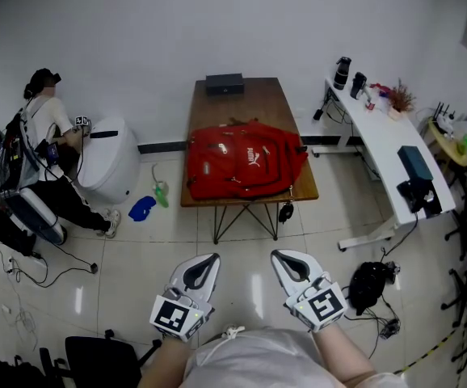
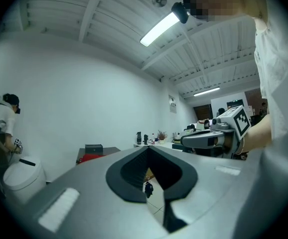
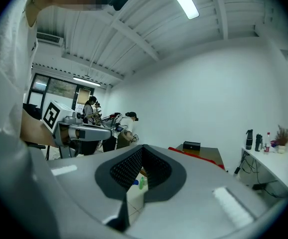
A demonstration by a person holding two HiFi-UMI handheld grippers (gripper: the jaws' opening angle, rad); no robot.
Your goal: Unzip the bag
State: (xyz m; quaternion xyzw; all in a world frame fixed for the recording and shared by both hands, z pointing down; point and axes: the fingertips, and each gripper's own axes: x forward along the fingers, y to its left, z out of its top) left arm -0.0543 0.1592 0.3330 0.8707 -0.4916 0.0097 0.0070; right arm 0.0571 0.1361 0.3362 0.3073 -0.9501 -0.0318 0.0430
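Observation:
A red backpack (image 1: 246,160) lies flat on a brown wooden table (image 1: 254,99) in the middle of the head view, some way ahead of me across the tiled floor. Both grippers are close to my body at the bottom of that view and point level toward the table, well short of the bag. My left gripper (image 1: 205,259) has its jaws together with nothing between them, and so does my right gripper (image 1: 285,257). In the left gripper view the left gripper (image 2: 147,148) points past the bag (image 2: 89,157). The right gripper (image 3: 141,147) shows the bag (image 3: 198,153) far off.
A black box (image 1: 224,83) sits at the table's far end. A white desk (image 1: 383,140) with bottles stands at the right, a black bag (image 1: 369,285) below it on the floor. At the left a person (image 1: 44,128) crouches by a white round unit (image 1: 108,164). Cables run across the floor.

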